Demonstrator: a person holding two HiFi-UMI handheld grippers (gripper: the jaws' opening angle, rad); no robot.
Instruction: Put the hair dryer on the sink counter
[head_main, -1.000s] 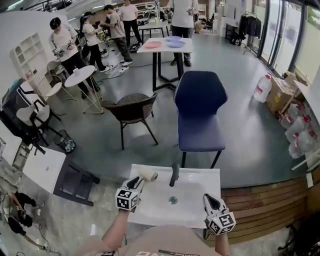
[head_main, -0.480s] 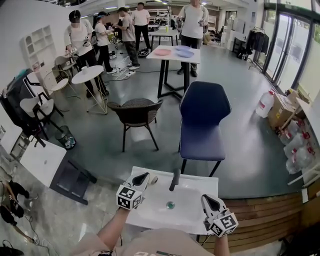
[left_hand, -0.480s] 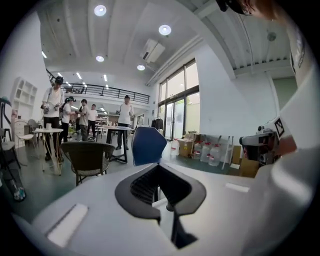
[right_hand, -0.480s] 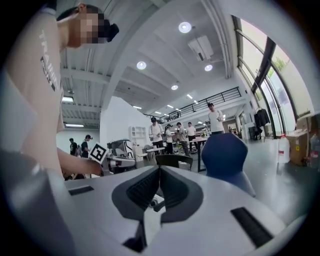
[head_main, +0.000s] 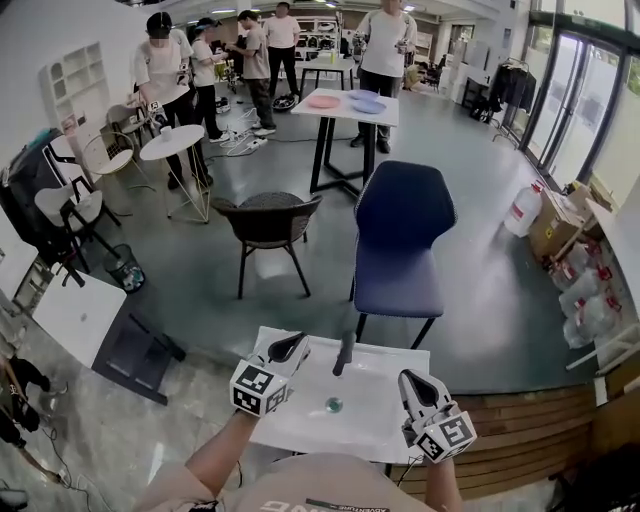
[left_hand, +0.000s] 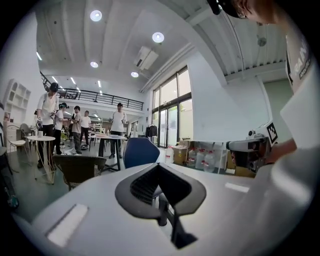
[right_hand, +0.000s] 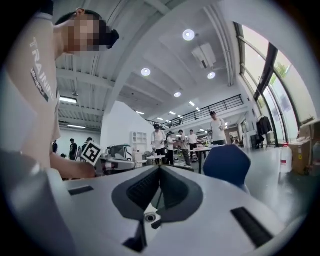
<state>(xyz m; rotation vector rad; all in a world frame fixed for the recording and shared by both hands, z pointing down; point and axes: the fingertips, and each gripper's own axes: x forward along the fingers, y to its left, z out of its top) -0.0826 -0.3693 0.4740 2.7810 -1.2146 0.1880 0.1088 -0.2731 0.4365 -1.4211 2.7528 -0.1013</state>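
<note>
The white sink counter (head_main: 300, 428) lies just below me in the head view, with a dark faucet (head_main: 343, 354) at its far edge and a drain (head_main: 333, 405) in the basin. My left gripper (head_main: 297, 343) hovers over the counter's far left corner, jaws shut with nothing between them; in its own view the left gripper (left_hand: 159, 166) points out level across the room. Over the counter's right side, my right gripper (head_main: 408, 378) is also shut and holds nothing; the right gripper (right_hand: 160, 168) looks level too. No hair dryer shows in any current view; the left gripper covers the corner.
A blue chair (head_main: 400, 235) stands just beyond the sink, a dark woven chair (head_main: 268, 220) to its left. Wooden decking (head_main: 520, 410) borders the right side. A tall table (head_main: 345, 105) and several people stand farther back. Water jugs (head_main: 590, 290) sit at the right.
Both grippers have risen above the sink. A cream, roll-shaped thing seen beside the left gripper's tips on the counter's far left corner earlier is no longer visible. My head has tilted up slightly.
</note>
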